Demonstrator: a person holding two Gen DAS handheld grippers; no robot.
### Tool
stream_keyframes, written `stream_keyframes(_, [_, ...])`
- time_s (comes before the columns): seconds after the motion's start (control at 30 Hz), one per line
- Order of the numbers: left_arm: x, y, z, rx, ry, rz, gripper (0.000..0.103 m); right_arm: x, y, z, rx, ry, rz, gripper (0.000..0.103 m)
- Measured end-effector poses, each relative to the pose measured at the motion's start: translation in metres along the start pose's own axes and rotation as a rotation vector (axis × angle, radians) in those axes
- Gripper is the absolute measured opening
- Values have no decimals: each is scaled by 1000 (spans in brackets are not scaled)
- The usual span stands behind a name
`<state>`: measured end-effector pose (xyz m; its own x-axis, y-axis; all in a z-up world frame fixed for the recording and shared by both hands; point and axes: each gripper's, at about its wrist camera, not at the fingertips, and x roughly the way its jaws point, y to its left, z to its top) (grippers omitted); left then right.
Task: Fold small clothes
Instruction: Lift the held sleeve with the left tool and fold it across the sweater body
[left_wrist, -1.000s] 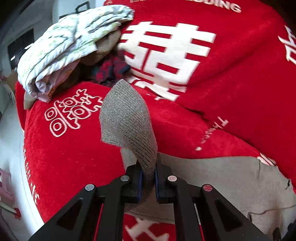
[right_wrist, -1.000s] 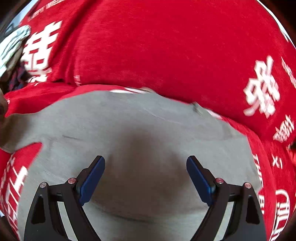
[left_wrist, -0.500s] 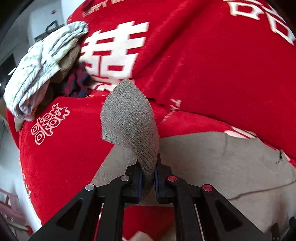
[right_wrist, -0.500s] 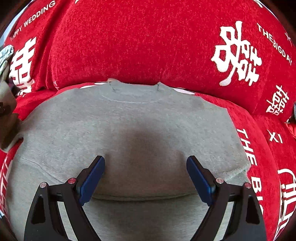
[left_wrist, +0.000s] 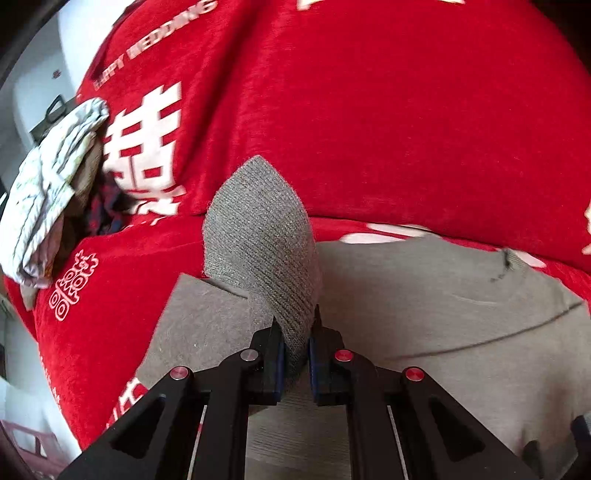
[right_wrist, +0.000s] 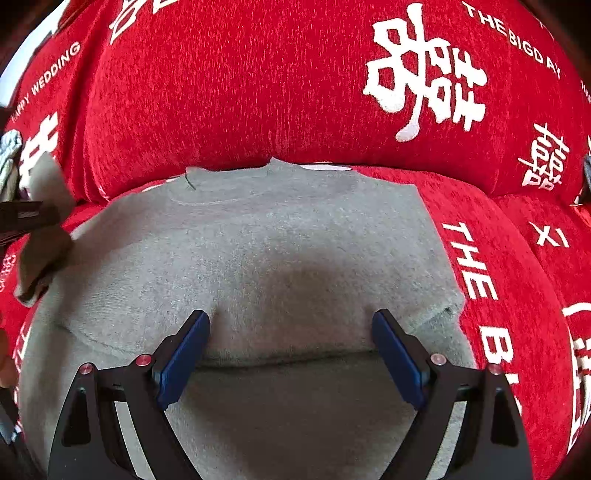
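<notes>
- Grey sweater (right_wrist: 280, 251) lies flat on red sofa cover (right_wrist: 258, 92), neck toward backrest.
- L gripper (left_wrist: 295, 354) clamped on ribbed sleeve cuff (left_wrist: 258, 236), held up over sweater's side.
- R gripper (right_wrist: 291, 354) jaws wide apart, nothing between pads, above sweater body.
- Cover print, white: "HAPPY WEDDING", "THE BIGDAY", "XI", big double-happiness characters.
- Clothes pile (left_wrist: 48, 184) at sofa's left end; no readable tags.
</notes>
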<state>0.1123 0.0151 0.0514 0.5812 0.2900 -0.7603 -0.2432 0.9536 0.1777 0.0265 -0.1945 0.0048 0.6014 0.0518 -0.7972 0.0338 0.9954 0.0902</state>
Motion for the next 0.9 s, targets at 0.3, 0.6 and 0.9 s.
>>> stream_keyframes(0.3, [-12,-58,-5,76,15,-40,11,-6,-7,-15,-45,39,5,91])
stream_keyframes(0.6, [-37,-99,-11,160,-27,-70,11,-12,-12,-23,-49,21,29,91])
stream_keyframes(0.9, [-65,-139,-23,261,-65,-147,11,-18,-22,-31,-58,11,42,91])
